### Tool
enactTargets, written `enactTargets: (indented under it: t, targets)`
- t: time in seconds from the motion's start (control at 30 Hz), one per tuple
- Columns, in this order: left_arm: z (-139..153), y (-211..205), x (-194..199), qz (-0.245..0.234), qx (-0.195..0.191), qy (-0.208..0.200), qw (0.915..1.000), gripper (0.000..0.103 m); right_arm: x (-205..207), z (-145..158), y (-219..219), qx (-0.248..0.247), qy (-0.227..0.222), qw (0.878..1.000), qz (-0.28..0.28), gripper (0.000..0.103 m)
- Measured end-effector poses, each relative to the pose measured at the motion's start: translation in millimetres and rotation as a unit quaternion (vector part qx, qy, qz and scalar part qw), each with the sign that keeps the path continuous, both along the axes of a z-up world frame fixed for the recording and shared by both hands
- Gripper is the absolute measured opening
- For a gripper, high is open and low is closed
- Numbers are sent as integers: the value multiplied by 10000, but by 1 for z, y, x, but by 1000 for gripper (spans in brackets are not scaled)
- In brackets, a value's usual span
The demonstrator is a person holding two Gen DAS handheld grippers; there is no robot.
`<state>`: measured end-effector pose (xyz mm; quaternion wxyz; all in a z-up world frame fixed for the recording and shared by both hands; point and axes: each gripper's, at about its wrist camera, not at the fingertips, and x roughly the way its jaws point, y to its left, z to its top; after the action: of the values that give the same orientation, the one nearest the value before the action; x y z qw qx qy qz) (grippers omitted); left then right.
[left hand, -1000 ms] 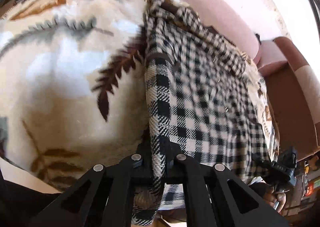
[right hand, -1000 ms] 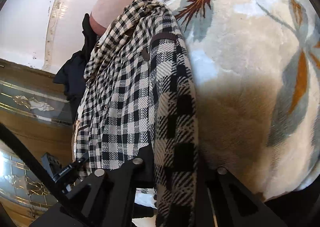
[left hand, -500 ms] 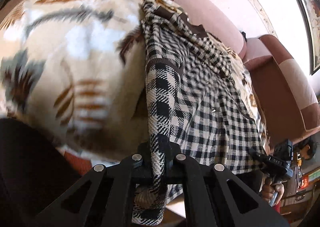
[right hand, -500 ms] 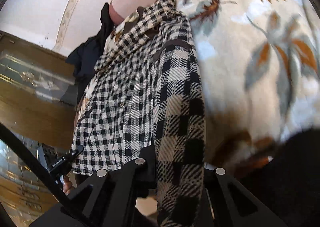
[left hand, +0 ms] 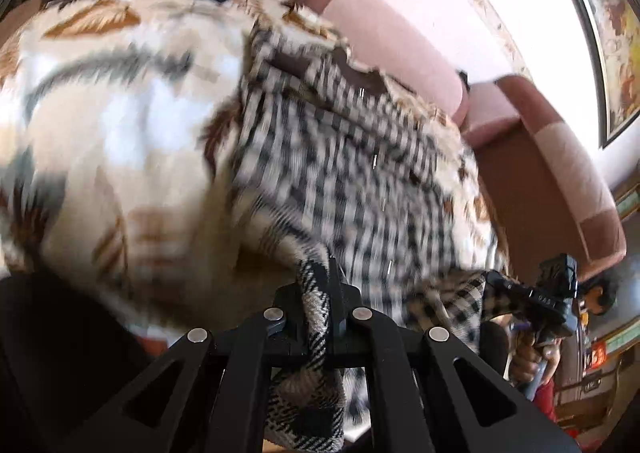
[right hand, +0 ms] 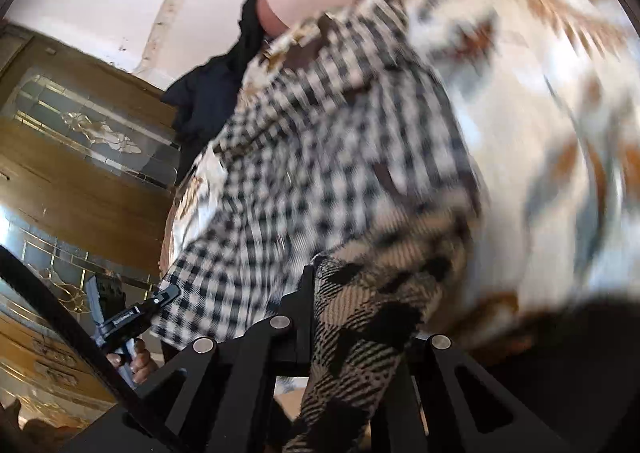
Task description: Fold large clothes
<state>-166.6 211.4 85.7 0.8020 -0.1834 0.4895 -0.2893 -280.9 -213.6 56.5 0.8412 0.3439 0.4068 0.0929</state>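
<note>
Here each hand-held gripper, left (left hand: 318,309) and right (right hand: 352,317), clamps the checked shirt's (left hand: 360,181) near hem.

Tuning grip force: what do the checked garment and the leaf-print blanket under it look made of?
Checked garment: looks like thick woven cloth, maybe wool blend; matte, with diagonal weave lines visible where the left gripper and right gripper pinch it. Leaf-print blanket: appears plush fleece, soft and slightly shiny; motion blur hides its pile.
</note>
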Motion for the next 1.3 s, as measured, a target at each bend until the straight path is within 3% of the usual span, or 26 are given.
enactTargets:
  t: [0.1, 0.27, 0.4, 0.77, 1.0, 1.2, 1.27, 1.3]
  targets:
    - [17, -9, 37, 187, 55, -296, 9994, 5, 38, 16, -8, -198, -126, 9996, -166, 5]
    - [26, -17, 117, 503, -114, -295, 9982, 5, 100, 36, -31, -346, -430, 9971, -516, 5]
    - [28, -33, 170, 740, 144, -474, 9960, 5, 143, 42, -55, -325, -536, 9942, -869, 5]
    - [-7, -59, 269, 905, 237, -219, 9954, 5, 253, 11, -90, -390, -15, 9921, -1191, 5]
    - [-19, -67, 306, 993, -117, 16, 9950, 5, 292, -14, -112, -160, 133, 9915, -1283, 5]
    - [-31, -66, 332, 1084, -748, 322, 9908, 10, 314, -37, -127, 227, 309, 9896, -1384, 7]
    - [-31, -65, 338, 1040, -996, 361, 9889, 15, 319, -41, -133, 418, 275, 9880, -1463, 14]
    - [-31, -63, 339, 1034, -1089, 385, 9879, 18, 320, -42, -135, 492, 238, 9870, -1511, 25]
